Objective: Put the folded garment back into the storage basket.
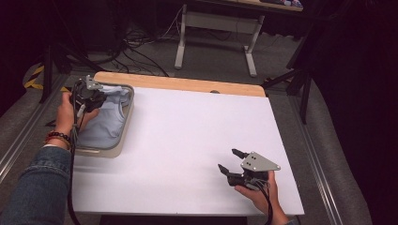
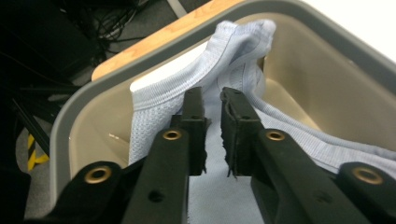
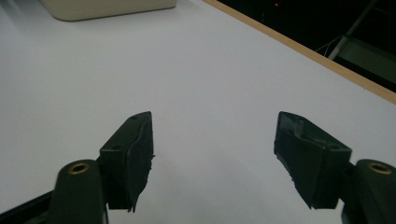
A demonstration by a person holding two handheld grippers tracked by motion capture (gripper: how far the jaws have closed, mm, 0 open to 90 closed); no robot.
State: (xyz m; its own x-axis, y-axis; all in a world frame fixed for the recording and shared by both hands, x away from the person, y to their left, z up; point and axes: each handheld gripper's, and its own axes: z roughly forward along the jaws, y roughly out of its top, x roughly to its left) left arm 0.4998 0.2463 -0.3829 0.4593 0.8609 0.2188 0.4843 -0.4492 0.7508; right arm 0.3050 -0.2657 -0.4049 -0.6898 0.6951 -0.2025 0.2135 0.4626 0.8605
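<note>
Up close we see our left gripper (image 2: 212, 100) slightly parted over the blue cloth (image 2: 233, 46) in the tub (image 2: 327, 42), gripping nothing. From above, our right gripper (image 1: 231, 160) sits wide open, empty, on the counter (image 1: 187, 140) near right.

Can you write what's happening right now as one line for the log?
left gripper: jaws slightly apart, over blue cloth in tub | right gripper: open, empty, above white table

The white surface (image 1: 187, 140) has a wooden edge (image 1: 187, 84) at its far side. Behind it, on the grey floor (image 1: 211, 56), stands a desk with white legs (image 1: 180, 42), and black cables (image 1: 136, 51) lie near them.
</note>
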